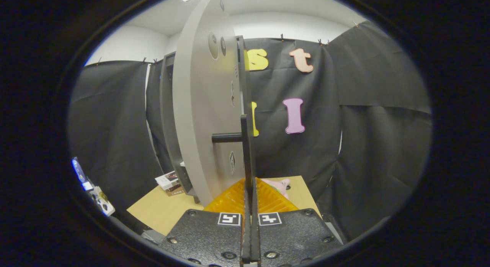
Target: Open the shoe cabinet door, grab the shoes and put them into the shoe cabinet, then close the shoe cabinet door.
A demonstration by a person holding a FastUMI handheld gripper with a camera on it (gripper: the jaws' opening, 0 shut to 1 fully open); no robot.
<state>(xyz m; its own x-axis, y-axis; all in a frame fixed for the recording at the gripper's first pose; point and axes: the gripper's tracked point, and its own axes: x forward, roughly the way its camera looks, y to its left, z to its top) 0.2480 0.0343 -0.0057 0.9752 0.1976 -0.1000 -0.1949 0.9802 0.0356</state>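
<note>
The grey shoe cabinet door [203, 117] stands swung out, nearly edge-on, just left of my fingers. Its thin dark handle bar [244, 144] runs upright, joined to the door by a short post [226, 137]. My gripper [250, 184] is shut on the lower part of this bar, one finger pressed on each side. The cabinet body [167, 106] rises behind the door on the left. A pink shoe [282, 185] lies on the tan table [160, 211] just beyond my fingertips, partly hidden by them.
Small boxes [169, 181] are stacked on the table by the cabinet's foot. More small items [97, 196] sit low at the far left. Black cloth walls close in the booth behind and to the right.
</note>
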